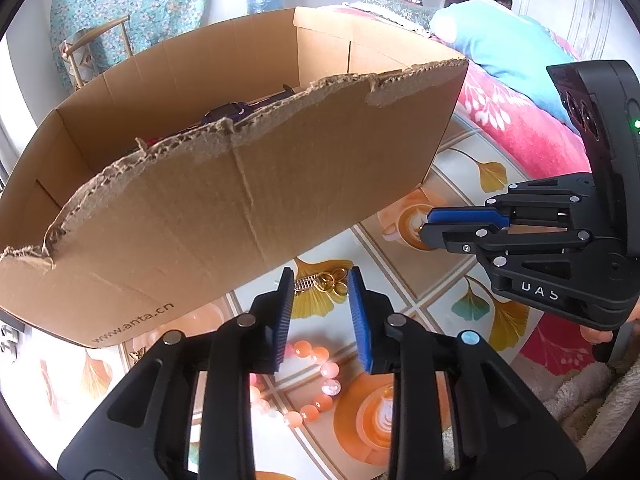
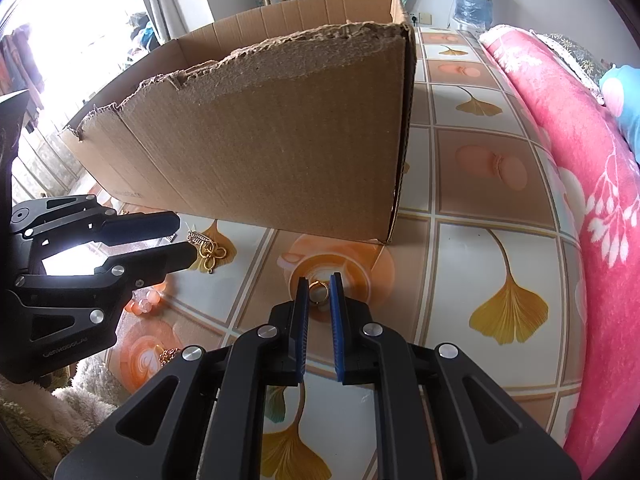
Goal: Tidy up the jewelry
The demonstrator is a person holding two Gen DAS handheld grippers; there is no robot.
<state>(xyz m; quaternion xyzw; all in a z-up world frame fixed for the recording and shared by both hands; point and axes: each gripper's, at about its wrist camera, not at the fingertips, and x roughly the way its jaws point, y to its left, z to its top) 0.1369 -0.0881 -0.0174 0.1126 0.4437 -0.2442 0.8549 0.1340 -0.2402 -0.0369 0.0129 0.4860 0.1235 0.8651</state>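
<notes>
step: bag gold ring (image 2: pixel 319 291) | right gripper (image 2: pixel 319 280) clamped on ring | left gripper (image 1: pixel 320 280) apart over gold cluster (image 1: pixel 326 282) | advice: lift clear of torn box (image 2: pixel 280 140) wall, release inside.

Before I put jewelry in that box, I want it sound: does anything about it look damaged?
Yes. The cardboard box has its near wall torn off along the top: a ragged, uneven edge with exposed corrugation, lower than the clean-cut back wall. It stands upright on the table, and some dark things already lie inside.

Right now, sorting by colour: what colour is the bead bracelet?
Translucent orange-pink bead bracelet, clearest in the left wrist view.
</notes>
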